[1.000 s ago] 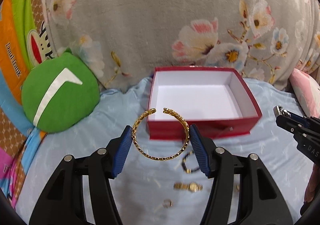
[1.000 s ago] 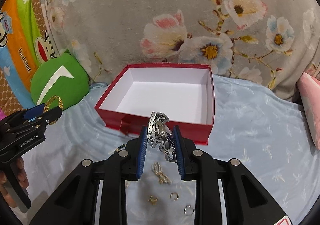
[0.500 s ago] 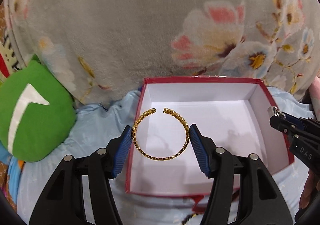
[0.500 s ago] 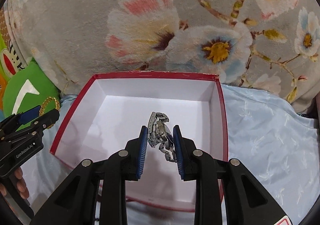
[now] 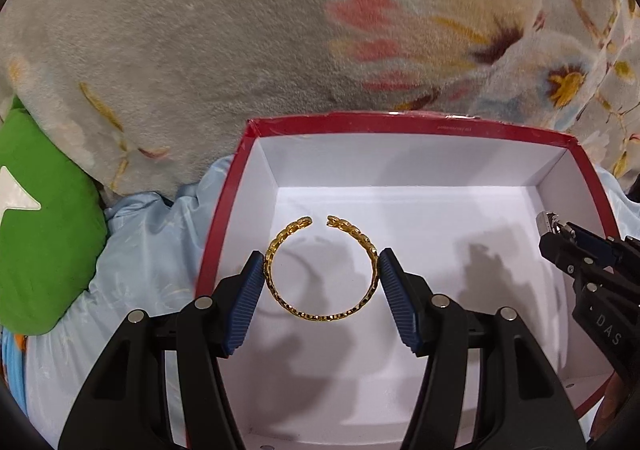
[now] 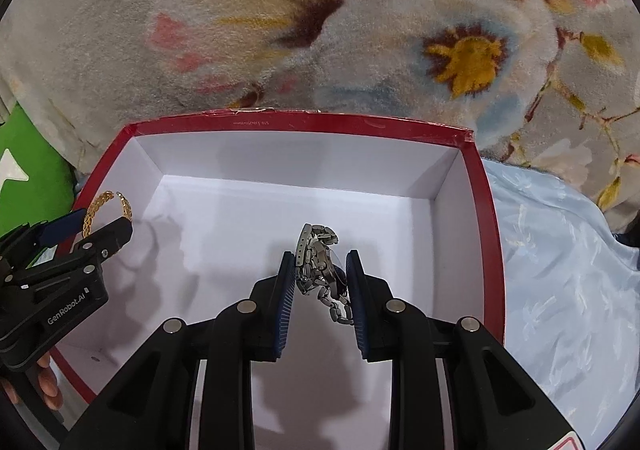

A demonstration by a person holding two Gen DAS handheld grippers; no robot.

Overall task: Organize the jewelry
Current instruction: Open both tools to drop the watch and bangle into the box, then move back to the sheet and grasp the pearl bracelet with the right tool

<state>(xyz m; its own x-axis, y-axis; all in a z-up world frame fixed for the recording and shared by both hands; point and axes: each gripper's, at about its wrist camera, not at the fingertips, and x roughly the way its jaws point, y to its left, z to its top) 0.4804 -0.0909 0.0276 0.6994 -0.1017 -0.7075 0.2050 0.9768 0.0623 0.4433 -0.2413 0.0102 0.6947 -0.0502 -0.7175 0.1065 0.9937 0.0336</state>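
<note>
My left gripper (image 5: 322, 282) pinches the gold bangle (image 5: 322, 268) above the red box (image 5: 400, 124) floor, its gap at 12 o'clock. My right gripper (image 6: 320, 286) clamps the steel watch (image 6: 318, 270) over the same box, floral blanket (image 6: 280, 29) behind.

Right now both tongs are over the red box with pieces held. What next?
Probably lower a little and open: the left tongs grip the gold bangle, the right tongs the silver watch, both hanging above the red box's bare white floor.
</note>
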